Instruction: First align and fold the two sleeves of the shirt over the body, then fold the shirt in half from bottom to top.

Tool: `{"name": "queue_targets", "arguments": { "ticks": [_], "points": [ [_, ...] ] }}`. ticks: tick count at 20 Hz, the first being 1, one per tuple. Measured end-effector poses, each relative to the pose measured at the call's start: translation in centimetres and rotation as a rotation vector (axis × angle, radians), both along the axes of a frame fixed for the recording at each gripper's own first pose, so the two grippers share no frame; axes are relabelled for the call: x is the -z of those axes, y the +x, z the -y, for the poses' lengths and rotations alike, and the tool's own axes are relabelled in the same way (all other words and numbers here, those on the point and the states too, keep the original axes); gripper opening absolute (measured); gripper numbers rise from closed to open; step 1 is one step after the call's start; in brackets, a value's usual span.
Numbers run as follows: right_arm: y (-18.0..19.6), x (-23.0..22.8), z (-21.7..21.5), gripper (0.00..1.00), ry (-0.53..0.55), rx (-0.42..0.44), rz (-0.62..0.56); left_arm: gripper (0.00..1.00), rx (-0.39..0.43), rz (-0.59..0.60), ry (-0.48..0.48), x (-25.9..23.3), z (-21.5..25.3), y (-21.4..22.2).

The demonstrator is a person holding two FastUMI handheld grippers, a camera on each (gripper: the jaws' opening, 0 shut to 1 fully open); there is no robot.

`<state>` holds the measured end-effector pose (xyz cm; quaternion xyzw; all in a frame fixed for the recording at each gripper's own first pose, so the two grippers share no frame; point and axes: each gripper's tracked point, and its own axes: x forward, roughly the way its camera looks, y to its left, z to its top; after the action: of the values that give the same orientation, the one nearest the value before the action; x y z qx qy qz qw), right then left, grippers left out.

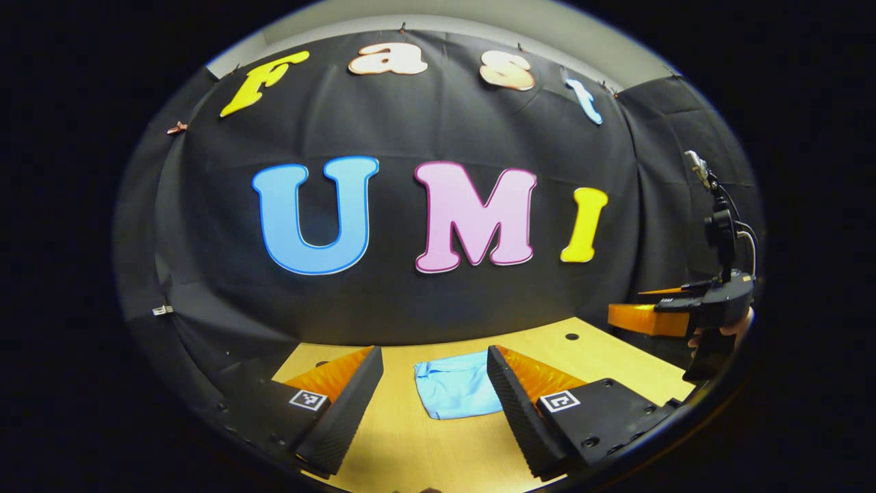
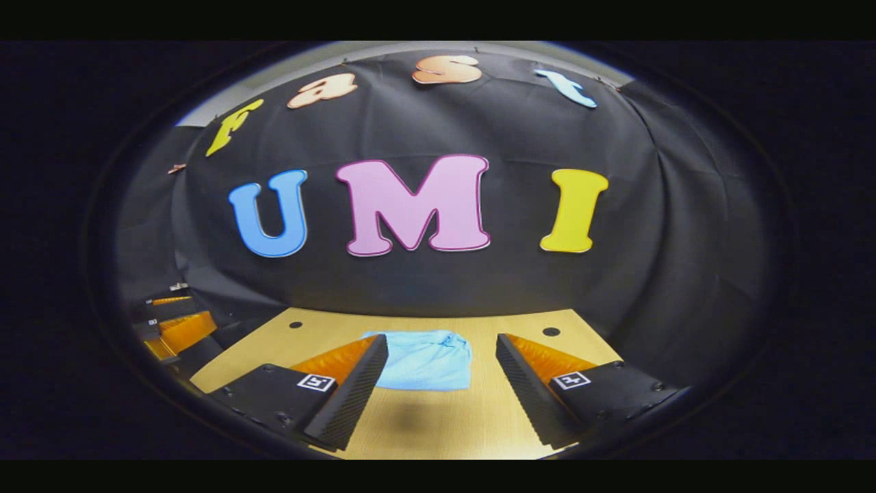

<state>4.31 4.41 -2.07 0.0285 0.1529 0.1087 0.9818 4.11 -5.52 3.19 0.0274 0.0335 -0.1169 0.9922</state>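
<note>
A light blue shirt lies on the wooden table as a small folded rectangle. My left gripper hangs above the table in front of it, open, with nothing between its fingers. In the right gripper view the same shirt rests flat toward the table's far edge. My right gripper is open too, held above the table short of the shirt. The left gripper view also catches the right gripper at the far right, held by a hand.
The table has small round holes near its far corners. Black cloth walls close in behind and on both sides. The left gripper sits at the left rim of the right gripper view.
</note>
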Motion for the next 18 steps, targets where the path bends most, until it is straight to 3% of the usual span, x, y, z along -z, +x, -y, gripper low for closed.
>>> {"name": "queue_targets", "arguments": {
  "ticks": [7,10,14,18],
  "points": [
    [-12.3,-2.2,-0.3,0.99,0.01,-0.018,-0.025,0.97,0.006,0.005,-0.05,-1.5,-0.8,-11.9],
    [-16.2,-2.1,-0.8,0.99,0.039,-0.01,-0.049,0.97,0.003,-0.004,-0.014,-0.7,-1.3,-14.7],
    [-18.8,-0.7,-1.4,0.99,0.061,0.011,-0.056,0.97,0.042,-0.01,-0.009,0.1,-0.9,-18.8],
    [-19.6,-0.8,-1.5,0.99,0.041,0.009,-0.043,0.97,0.074,-0.032,-0.02,0.9,0.4,-19.6]
  ]
}}
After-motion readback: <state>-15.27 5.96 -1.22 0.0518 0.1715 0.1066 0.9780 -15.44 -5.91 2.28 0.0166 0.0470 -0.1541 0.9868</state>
